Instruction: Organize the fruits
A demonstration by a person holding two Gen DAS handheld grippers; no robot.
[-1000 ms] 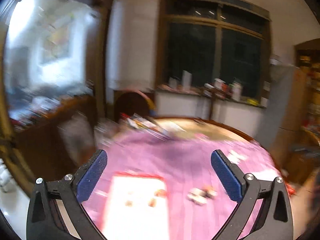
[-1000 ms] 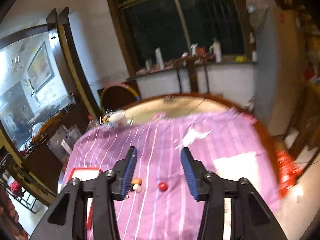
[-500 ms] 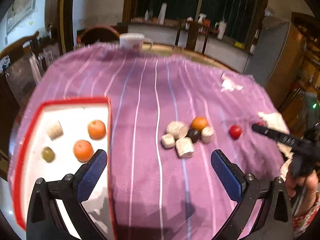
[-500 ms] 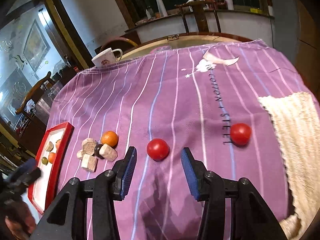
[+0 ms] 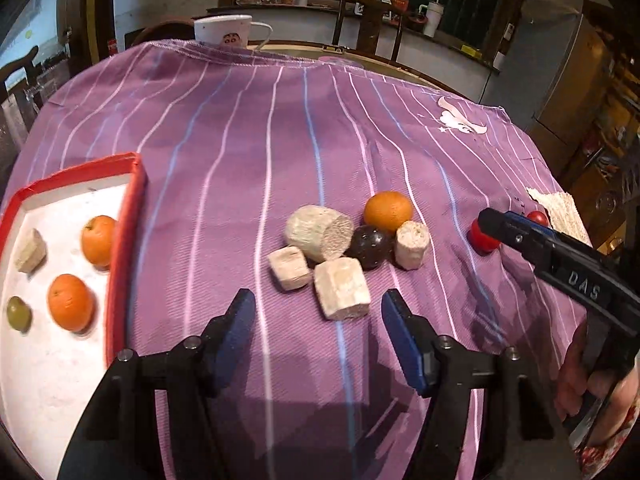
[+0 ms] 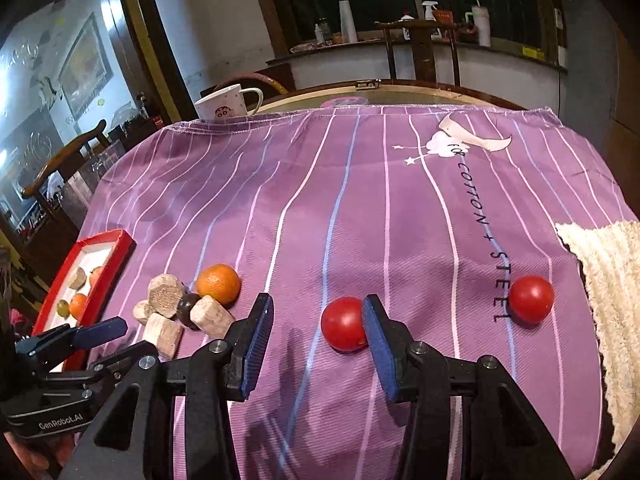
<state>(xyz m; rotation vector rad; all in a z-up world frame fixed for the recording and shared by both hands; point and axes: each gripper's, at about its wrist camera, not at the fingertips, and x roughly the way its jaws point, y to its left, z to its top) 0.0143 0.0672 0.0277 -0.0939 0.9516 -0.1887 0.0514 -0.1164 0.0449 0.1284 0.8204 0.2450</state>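
A striped purple tablecloth (image 6: 320,200) covers the round table, a red-rimmed white tray (image 5: 132,216) at its left edge already holding two oranges, a green fruit and a pale chunk. At the cloth's centre lies a loose heap: an orange (image 5: 388,212), a dark round fruit (image 5: 369,245) and four pale, fibrous cut chunks (image 5: 318,232), all touching or nearly so. Two red tomatoes sit apart to the right, one (image 6: 344,328) just ahead of the right gripper (image 6: 316,332), its jaws spread and its right finger overlapping the fruit's edge; the other (image 6: 531,299) lies near a cream towel (image 6: 608,280). The left gripper (image 5: 316,320) hovers with jaws spread before the nearest chunk (image 5: 342,294). The tomatoes look smooth, light and easily bruised, likely to roll on the cloth; a gentle squeeze across the widest part seems wisest. The chunks appear dry, rough and firm, best taken across their flat sides.
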